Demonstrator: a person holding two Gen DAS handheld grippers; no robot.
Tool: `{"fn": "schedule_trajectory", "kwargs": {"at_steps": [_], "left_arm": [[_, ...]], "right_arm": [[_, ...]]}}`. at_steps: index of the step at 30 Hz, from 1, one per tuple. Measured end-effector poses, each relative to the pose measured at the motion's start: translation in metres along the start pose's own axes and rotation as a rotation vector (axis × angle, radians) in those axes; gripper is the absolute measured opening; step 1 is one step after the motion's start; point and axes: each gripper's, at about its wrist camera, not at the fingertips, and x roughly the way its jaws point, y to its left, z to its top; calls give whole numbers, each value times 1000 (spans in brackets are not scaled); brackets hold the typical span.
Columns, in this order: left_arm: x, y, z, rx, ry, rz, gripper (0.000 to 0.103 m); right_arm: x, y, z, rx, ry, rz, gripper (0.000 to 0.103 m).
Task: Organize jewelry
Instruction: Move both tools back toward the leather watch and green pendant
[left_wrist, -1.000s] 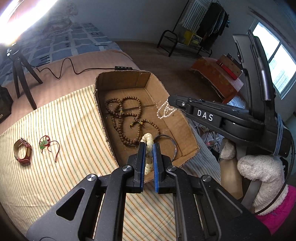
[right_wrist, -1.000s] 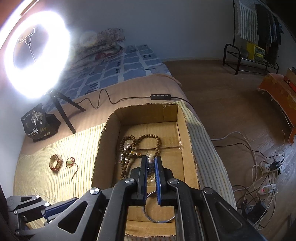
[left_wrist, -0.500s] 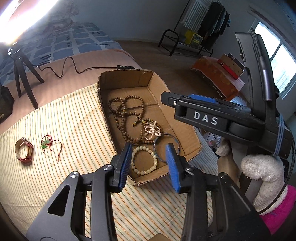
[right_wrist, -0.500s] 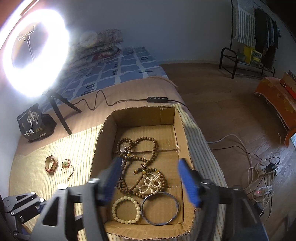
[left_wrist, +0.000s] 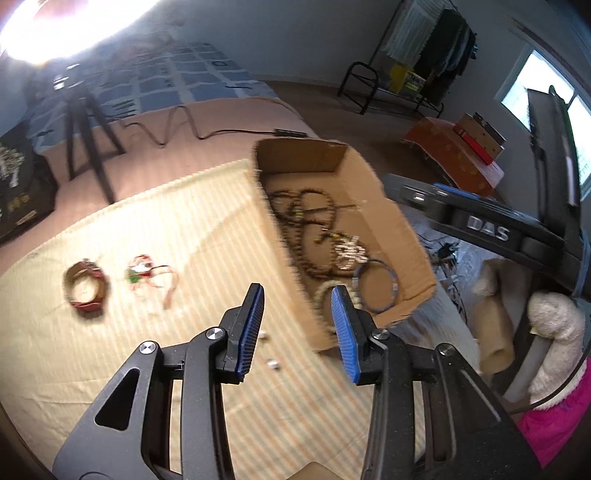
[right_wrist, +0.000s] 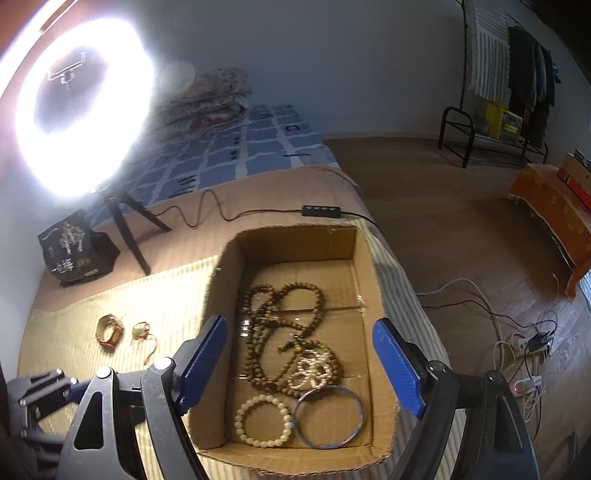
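Note:
A cardboard box (right_wrist: 364, 266) (left_wrist: 402, 229) on the striped cloth holds a brown bead necklace (right_wrist: 284, 314), a pearl piece (right_wrist: 314, 369), a cream bead bracelet (right_wrist: 264, 421) and a blue bangle (right_wrist: 330, 415). A red-brown bracelet (left_wrist: 85, 290) (right_wrist: 109, 329) and a red-string charm (left_wrist: 147, 273) (right_wrist: 142, 334) lie on the cloth left of the box. My left gripper (left_wrist: 297, 328) is open and empty over the cloth by the box's near-left corner. My right gripper (right_wrist: 299, 363) is open and empty above the box.
Two small silvery bits (left_wrist: 271, 363) lie on the cloth under the left gripper. A ring light on a tripod (right_wrist: 83, 107), a black bag (right_wrist: 75, 251) and a cable with switch (right_wrist: 321, 211) stand behind. The bed edge drops to the floor on the right.
Both grippers opened and let the cream bracelet and the pearl piece drop into the box. The left gripper has since swung left, over the cloth; the right has drawn back a little.

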Motion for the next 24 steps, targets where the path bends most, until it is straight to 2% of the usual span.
{"fn": "schedule_trajectory", "kwargs": {"at_steps": [13,24], "left_arm": [[-40,107,-5,-107,-34,148,38],[-44,173,-14,-234,-23,171,38]], "right_arm": [[-3,65,2,-80,-15,140,83],[21,120,-4,-160,29,189,83]]}}
